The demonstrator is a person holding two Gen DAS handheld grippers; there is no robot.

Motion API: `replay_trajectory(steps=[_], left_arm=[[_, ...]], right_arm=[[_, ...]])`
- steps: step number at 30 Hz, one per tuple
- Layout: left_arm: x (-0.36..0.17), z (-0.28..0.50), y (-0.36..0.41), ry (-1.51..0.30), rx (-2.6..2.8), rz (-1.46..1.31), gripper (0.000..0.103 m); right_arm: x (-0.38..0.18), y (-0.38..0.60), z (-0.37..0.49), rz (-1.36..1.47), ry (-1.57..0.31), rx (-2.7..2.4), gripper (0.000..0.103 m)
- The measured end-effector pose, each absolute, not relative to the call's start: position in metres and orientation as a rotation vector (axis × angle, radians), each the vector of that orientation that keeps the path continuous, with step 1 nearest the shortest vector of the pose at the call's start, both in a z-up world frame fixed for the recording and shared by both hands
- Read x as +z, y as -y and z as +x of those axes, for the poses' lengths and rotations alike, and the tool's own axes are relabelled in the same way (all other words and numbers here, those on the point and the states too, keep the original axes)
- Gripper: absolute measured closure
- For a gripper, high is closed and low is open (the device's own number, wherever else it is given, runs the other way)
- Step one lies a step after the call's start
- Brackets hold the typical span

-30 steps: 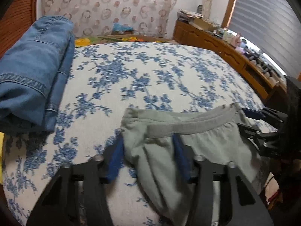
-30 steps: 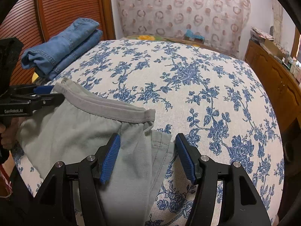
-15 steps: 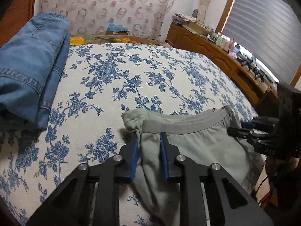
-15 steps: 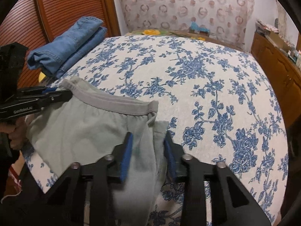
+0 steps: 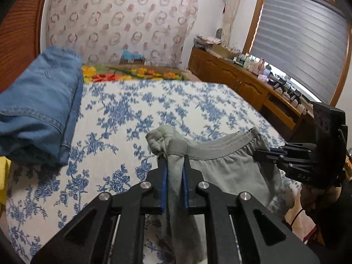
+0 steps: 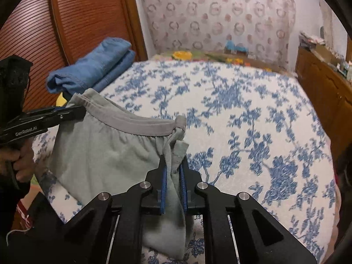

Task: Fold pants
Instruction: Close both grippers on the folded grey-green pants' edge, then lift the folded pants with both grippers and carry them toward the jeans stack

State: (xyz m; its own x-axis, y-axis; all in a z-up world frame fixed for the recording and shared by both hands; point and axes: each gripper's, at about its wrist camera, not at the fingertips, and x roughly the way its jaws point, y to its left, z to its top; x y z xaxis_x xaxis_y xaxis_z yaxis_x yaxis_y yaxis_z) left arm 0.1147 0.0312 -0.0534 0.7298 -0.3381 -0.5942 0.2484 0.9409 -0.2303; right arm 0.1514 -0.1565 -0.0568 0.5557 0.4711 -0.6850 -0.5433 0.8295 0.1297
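A blue-flowered bed (image 5: 123, 118) carries folded jeans (image 5: 39, 101) at its left edge. Grey pants (image 5: 228, 167) hang stretched by the waistband above its near edge, left gripper (image 5: 175, 176) and right gripper (image 6: 173, 176) each clamped on a waistband corner, both level, pointing forward.

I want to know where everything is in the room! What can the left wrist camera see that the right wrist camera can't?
Only the left wrist view shows the window blind, the bottles on the wooden dresser and the right gripper from the side.

Only the right wrist view shows the slatted wooden door and the left gripper from the side.

Both show the grey pants, pinched at the waistband by both grippers, the folded jeans and the blue-flowered bedspread.
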Motion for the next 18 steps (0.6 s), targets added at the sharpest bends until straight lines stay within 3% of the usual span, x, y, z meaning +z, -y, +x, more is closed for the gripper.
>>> replay_trajectory(steps=[18], left_arm=[[-0.015, 0.124, -0.046, -0.571, -0.279, -0.112, 0.094]], right_arm=[[-0.013, 0.142, 0.165, -0.139, -0.629, 0.648, 0.095]])
